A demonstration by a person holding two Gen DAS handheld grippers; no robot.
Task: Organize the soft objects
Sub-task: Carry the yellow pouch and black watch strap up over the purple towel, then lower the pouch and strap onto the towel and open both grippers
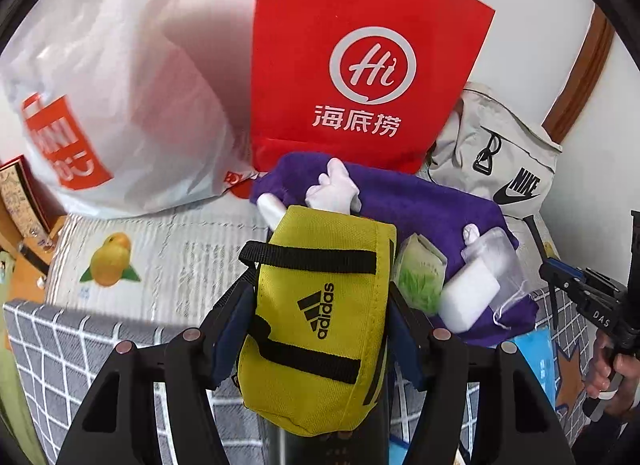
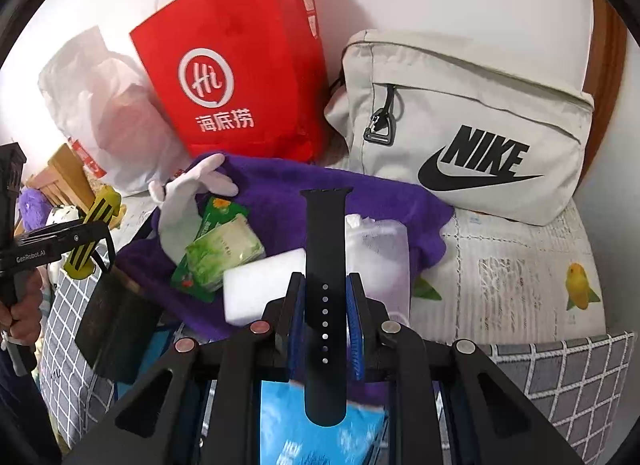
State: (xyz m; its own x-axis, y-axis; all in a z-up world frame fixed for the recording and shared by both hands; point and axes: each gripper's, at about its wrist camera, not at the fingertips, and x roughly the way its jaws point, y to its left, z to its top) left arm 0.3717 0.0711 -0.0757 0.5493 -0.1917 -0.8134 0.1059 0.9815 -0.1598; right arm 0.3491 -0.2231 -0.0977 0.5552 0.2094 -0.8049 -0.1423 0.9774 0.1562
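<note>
Left gripper (image 1: 320, 329): lower centre of the left wrist view, fingers clamped on either side of a yellow Adidas pouch (image 1: 320, 317) with black straps, held upright. Right gripper (image 2: 325, 329): lower centre of the right wrist view, blue-padded fingers pinching a black perforated watch strap (image 2: 325, 265) that stands upright between them. Purple towel (image 2: 280, 201): spread across the middle of both views, carrying a white glove (image 2: 180, 201) at its left, green tissue packs (image 2: 224, 253) just beside the glove, a white sponge block (image 2: 260, 285) below them and a translucent mesh pouch (image 2: 380, 253) to the right of the strap. Red Haidilao paper bag (image 2: 232, 65): upper centre, standing against the wall. White plastic shopping bag (image 2: 104, 105): upper left, beside the red bag. Beige Nike bag (image 2: 472, 121): upper right, its lower edge touching the towel. Bed cover with lemon print (image 2: 520, 273): right of centre, under the towel and bags. Grey checked fabric (image 2: 560, 377): lower right. Blue packet (image 2: 288, 425): bottom centre, below the right gripper.
</note>
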